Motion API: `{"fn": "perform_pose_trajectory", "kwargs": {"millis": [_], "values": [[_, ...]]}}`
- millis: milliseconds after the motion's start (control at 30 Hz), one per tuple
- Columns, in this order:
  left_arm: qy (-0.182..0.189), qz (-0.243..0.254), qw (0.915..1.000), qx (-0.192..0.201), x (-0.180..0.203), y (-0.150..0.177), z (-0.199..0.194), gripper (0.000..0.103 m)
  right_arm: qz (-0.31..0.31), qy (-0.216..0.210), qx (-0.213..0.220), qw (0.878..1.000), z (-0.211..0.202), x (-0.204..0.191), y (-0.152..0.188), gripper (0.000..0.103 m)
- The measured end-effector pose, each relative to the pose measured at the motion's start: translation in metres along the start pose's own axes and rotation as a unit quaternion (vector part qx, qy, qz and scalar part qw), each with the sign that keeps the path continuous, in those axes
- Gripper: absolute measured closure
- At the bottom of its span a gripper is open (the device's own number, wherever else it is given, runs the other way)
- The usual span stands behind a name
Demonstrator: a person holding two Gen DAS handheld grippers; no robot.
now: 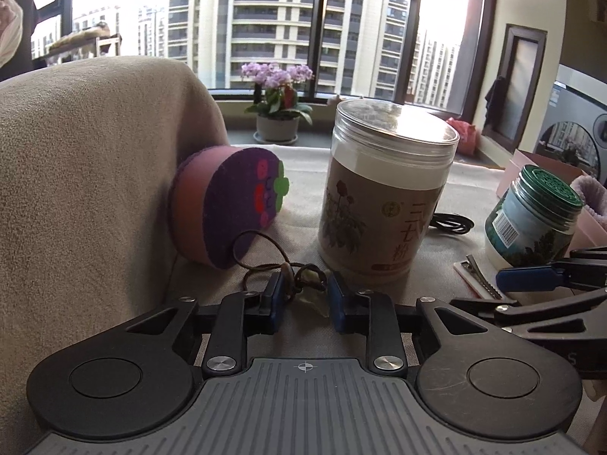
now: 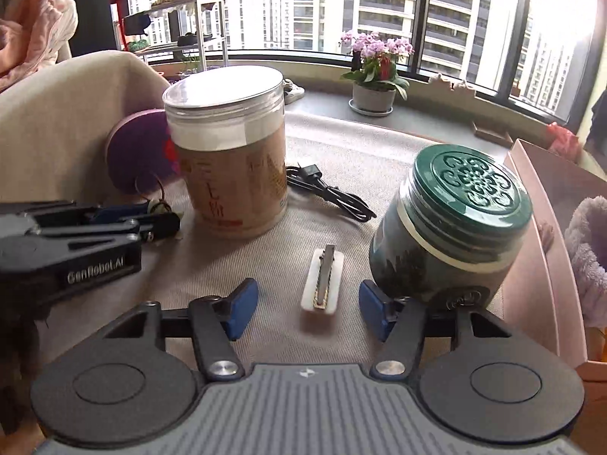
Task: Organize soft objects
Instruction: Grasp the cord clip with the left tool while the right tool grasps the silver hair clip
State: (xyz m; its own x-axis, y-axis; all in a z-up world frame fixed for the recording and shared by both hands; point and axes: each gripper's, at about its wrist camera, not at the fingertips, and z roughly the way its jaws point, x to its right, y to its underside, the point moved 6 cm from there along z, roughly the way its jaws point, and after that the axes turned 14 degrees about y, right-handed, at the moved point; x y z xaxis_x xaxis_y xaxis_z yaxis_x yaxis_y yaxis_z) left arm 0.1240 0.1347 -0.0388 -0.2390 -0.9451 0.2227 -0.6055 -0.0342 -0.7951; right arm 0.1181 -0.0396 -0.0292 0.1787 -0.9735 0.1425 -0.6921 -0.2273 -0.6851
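A purple felt fruit toy (image 1: pixel 227 204) leans against the beige cushion (image 1: pixel 87 174); it also shows in the right wrist view (image 2: pixel 140 155). A brown cord with a pale pendant (image 1: pixel 303 276) lies between the fingers of my left gripper (image 1: pixel 303 295), whose jaws are partly closed around it without clamping. My right gripper (image 2: pixel 309 309) is open, its fingers either side of a white hair clip (image 2: pixel 322 278) on the cloth. The clip also shows in the left wrist view (image 1: pixel 478 275). A fluffy lilac item (image 2: pixel 588 261) lies in a pink box (image 2: pixel 546 250) at the right.
A tall clear-lidded canister (image 1: pixel 383 189) stands mid-table (image 2: pixel 227 151). A green-lidded jar (image 2: pixel 451 227) stands just right of my right gripper. A black cable (image 2: pixel 326 193) lies behind. A potted orchid (image 2: pixel 373 72) sits on the window sill.
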Motion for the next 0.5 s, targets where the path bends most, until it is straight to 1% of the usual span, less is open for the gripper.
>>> {"fn": "perform_pose_trajectory", "kwargs": {"millis": [67,100,133,233,500], "values": [[-0.001,0.0,1.0,0.001,0.0,0.0004,-0.0004,0.074,-0.002,-0.008,-0.002,1.0,0.0003,-0.0026,-0.004,0.076],[-0.001,-0.001,1.0,0.001,0.0,0.0005,-0.0004,0.074,-0.005,-0.01,-0.004,1.0,0.0005,-0.0034,-0.0056,0.08],[-0.001,-0.001,1.0,0.001,-0.0001,0.0006,-0.0005,0.074,-0.008,-0.014,-0.007,1.0,0.0009,-0.0041,-0.0061,0.082],[0.0,-0.001,1.0,0.001,-0.0006,0.0003,-0.0006,0.074,-0.014,-0.019,-0.011,1.0,0.0005,-0.005,-0.0064,0.082],[-0.005,-0.007,1.0,0.002,0.0005,-0.0001,-0.0004,0.074,-0.046,-0.019,0.0,0.999,-0.0015,-0.0102,-0.0052,0.082]]}}
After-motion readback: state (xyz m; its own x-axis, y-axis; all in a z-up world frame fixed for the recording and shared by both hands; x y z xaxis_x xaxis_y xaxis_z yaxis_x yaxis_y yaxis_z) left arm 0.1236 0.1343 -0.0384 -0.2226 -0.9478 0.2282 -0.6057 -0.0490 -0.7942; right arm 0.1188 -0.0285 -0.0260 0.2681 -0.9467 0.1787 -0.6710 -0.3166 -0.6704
